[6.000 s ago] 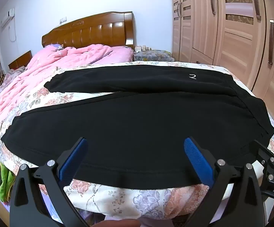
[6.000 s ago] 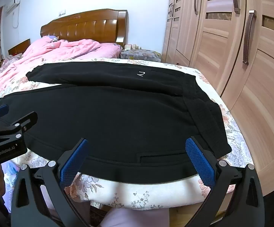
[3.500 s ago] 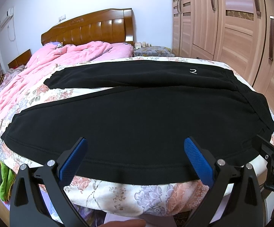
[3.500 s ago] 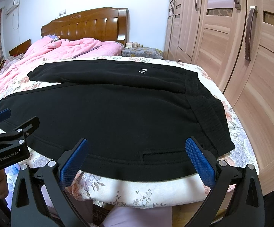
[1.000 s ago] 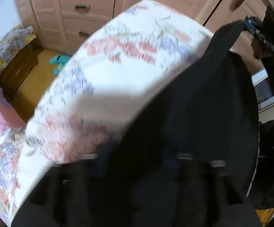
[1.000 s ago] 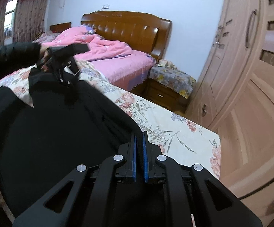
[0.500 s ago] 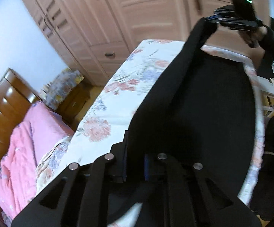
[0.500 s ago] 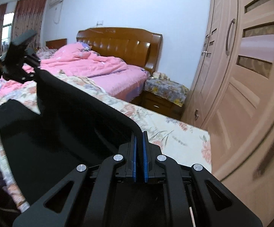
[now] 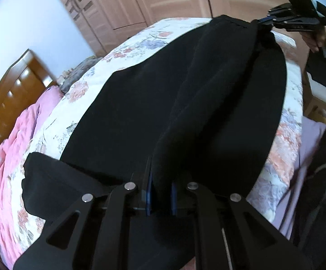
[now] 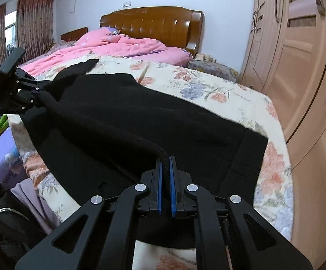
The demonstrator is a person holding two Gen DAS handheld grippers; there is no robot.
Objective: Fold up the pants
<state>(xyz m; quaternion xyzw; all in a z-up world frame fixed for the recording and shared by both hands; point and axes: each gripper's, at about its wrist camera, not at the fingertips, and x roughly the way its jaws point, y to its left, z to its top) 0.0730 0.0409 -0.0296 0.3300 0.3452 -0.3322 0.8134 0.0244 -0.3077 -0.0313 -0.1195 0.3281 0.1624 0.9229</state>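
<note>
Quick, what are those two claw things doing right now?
Left gripper: jaws shut on the black pants.
Right gripper: jaws shut on the same pants' edge.

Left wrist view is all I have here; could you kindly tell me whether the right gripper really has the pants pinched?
Observer: Yes. The right wrist view shows the right gripper shut on a rolled edge of the pants.
Operator: Thank you. Where is the waistband?
Observer: The waistband lies flat on the bed sheet, on the wardrobe side.
Operator: And the lifted edge?
Observer: It runs raised, in a shallow curve, across to the left gripper.
</note>
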